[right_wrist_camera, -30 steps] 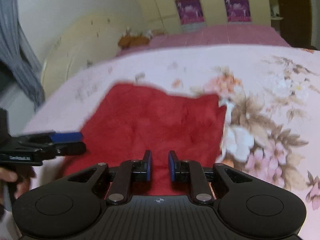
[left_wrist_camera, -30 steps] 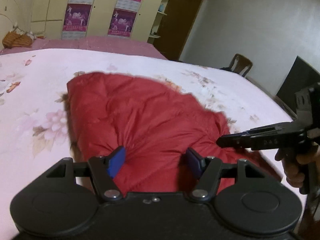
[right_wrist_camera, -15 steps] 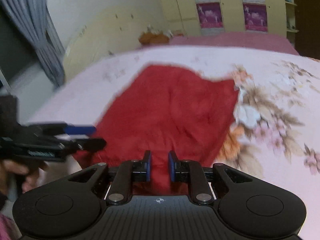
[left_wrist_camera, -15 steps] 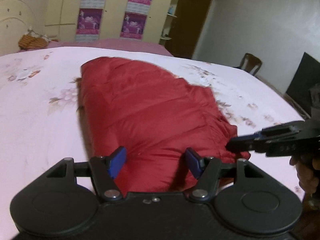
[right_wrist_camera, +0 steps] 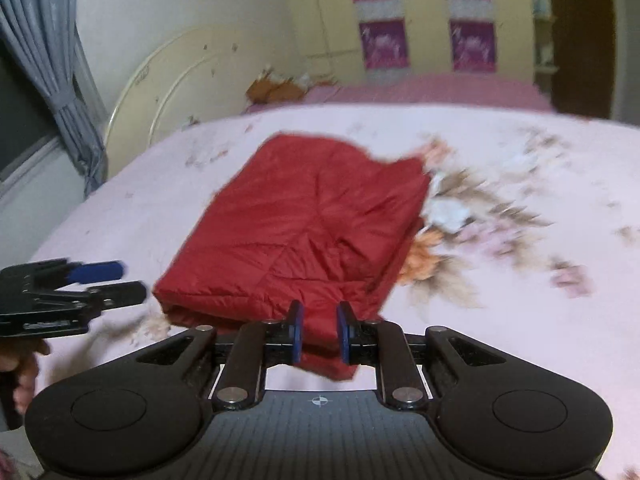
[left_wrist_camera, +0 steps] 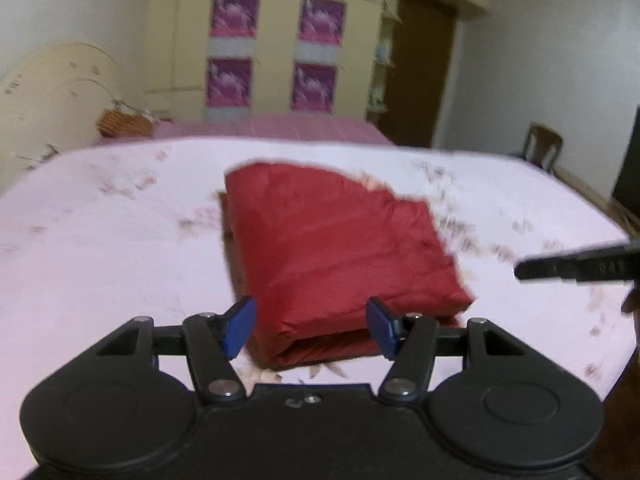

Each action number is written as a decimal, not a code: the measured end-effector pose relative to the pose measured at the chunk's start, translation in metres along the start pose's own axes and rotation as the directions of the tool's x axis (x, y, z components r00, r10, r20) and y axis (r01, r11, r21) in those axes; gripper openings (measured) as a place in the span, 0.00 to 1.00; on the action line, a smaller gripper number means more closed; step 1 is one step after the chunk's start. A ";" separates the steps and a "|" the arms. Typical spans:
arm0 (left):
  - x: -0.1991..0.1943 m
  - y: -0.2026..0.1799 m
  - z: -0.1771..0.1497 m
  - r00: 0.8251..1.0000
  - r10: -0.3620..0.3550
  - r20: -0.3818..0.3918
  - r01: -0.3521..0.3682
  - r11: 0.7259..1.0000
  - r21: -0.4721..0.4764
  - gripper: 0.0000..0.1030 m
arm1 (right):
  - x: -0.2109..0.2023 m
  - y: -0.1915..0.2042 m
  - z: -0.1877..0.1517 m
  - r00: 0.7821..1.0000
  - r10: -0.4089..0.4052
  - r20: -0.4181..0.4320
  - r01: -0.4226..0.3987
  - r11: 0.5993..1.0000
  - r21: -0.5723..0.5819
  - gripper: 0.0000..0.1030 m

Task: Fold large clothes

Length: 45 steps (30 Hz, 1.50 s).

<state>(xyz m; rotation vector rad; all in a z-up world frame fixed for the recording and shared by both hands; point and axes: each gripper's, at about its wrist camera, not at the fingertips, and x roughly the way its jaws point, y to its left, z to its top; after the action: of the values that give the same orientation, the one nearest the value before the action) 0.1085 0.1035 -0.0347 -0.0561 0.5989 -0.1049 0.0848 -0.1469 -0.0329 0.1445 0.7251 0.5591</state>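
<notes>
**Checking the finished fold from above**

Folded red jacket (left_wrist_camera: 336, 252) lies on the floral bedsheet (left_wrist_camera: 120, 248), ahead of and below both sets of jaws. Left gripper (left_wrist_camera: 311, 328) stands open, empty; right gripper (right_wrist_camera: 319, 334) nearly closed, holding nothing. Judged: keep clear, inspect loose near edge.

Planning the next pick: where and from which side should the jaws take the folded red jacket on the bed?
Probably the near folded edge of the red jacket, coming in low from the near side of the bed. In the left wrist view that edge is a rounded, stacked roll with a gap between layers, so one finger could slide under it. The far edge looks ragged and thinner, a poorer hold.
</notes>
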 end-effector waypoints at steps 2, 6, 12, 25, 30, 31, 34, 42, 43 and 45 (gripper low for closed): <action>-0.028 -0.014 0.004 0.999 0.033 0.032 -0.033 0.999 -0.027 0.77 | -0.030 0.006 -0.004 0.999 -0.005 0.033 0.005 1.000 0.017 0.17; -0.060 -0.048 0.004 0.988 0.128 0.090 -0.128 0.992 -0.002 1.00 | -0.069 0.017 -0.017 0.996 -0.062 0.061 0.059 0.997 0.054 0.76; -0.089 -0.075 -0.009 0.992 0.110 0.060 -0.109 0.994 -0.007 1.00 | -0.111 0.040 -0.038 0.984 -0.131 0.119 0.132 0.991 -0.003 0.99; -0.124 -0.095 -0.027 0.989 0.122 0.087 -0.119 0.992 -0.032 1.00 | -0.154 0.058 -0.062 0.977 -0.173 0.123 0.174 0.985 0.007 0.99; -0.127 -0.096 -0.028 0.989 0.120 0.087 -0.118 0.993 -0.028 1.00 | -0.159 0.060 -0.063 0.974 -0.189 0.121 0.190 0.982 0.009 0.99; -0.127 -0.096 -0.029 0.989 0.121 0.087 -0.119 0.993 -0.028 1.00 | -0.159 0.060 -0.063 0.974 -0.193 0.120 0.194 0.981 0.007 0.99; -0.128 -0.096 -0.029 0.989 0.117 0.085 -0.115 0.993 -0.030 1.00 | -0.160 0.059 -0.064 0.974 -0.197 0.114 0.198 0.980 0.005 0.99; -0.129 -0.097 -0.031 0.989 0.115 0.090 -0.113 0.993 -0.025 1.00 | -0.163 0.059 -0.065 0.973 -0.200 0.118 0.201 0.980 0.007 0.99; -0.129 -0.097 -0.031 0.989 0.115 0.090 -0.114 0.993 -0.025 1.00 | -0.163 0.059 -0.065 0.973 -0.201 0.118 0.201 0.980 0.007 0.99; -0.129 -0.097 -0.031 0.989 0.114 0.091 -0.113 0.993 -0.025 1.00 | -0.163 0.059 -0.064 0.973 -0.197 0.119 0.198 0.980 0.006 0.99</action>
<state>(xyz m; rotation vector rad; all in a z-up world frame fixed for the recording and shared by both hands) -0.0225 0.0209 0.0201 -0.0455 0.5098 0.0141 -0.0833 -0.1875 0.0337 0.0978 0.6132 0.3590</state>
